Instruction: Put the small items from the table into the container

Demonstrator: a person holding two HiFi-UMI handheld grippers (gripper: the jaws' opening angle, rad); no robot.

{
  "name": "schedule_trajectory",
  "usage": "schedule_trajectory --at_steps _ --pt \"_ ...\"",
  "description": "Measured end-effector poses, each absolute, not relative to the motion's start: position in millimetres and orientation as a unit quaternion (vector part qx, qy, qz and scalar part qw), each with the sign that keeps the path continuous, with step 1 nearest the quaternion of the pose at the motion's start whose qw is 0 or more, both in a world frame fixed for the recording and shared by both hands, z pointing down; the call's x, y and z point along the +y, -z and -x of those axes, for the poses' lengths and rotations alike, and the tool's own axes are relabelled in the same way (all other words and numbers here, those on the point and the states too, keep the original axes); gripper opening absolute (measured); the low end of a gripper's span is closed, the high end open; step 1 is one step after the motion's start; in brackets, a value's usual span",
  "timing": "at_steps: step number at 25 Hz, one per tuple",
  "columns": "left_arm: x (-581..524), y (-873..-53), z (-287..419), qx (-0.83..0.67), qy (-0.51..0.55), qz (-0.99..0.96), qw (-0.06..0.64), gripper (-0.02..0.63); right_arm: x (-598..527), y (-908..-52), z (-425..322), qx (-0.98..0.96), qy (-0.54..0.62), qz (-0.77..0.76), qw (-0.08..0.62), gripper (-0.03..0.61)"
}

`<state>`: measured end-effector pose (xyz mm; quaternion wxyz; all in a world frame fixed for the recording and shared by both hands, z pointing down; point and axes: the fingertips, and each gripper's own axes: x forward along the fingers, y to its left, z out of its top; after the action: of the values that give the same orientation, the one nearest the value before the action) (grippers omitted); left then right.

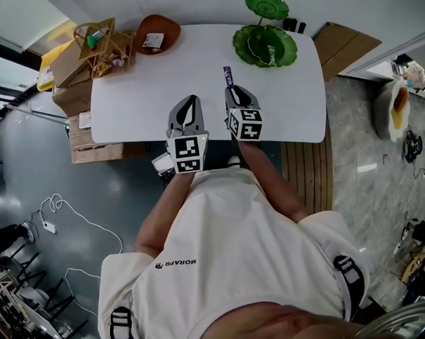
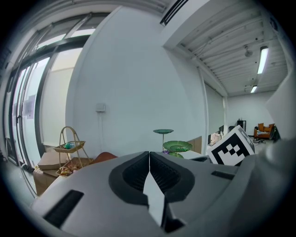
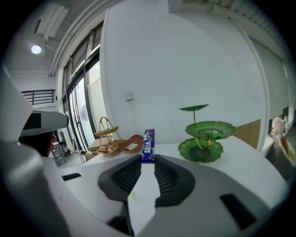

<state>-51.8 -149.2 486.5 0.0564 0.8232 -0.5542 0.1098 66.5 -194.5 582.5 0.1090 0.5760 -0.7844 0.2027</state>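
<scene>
Far to the left of the green tiered stand [image 1: 265, 45], off the table's [image 1: 139, 98] left end, a wire basket stand [image 1: 98, 37] rises above some cardboard boxes [image 1: 69, 70]. Closer to the green stand, on the table's far left corner, is a brown dish [image 1: 165, 23] with a small white packet [image 1: 153, 40] lying in it. My left tool [image 2: 149, 152] comes next, over the table's near edge and well to the left of the green stand; its jaws are pressed together at the tips with nothing between them. Just beside it, on the side toward the green stand, my right tool [image 3: 148, 159] is clamped narrowly on the near end of a purple stick packet [image 3: 148, 145]. The packet sticks out ahead of the jaws and points at the far edge of the table, a little left of the green stand and apart from it. The green stand itself sits at the table's far right, three leaf-shaped dishes stacked on a gold stem. Something small and pale seems to lie in its lowest dish, though I cannot make it out well.
</scene>
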Motion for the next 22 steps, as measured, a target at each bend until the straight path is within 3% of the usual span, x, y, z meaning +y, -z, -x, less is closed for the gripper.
schedule_trajectory --at_steps 22 --pt "-145 -485 49 -0.554 -0.108 -0.824 0.052 0.005 -246 -536 -158 -0.74 -0.16 -0.648 0.077 0.097"
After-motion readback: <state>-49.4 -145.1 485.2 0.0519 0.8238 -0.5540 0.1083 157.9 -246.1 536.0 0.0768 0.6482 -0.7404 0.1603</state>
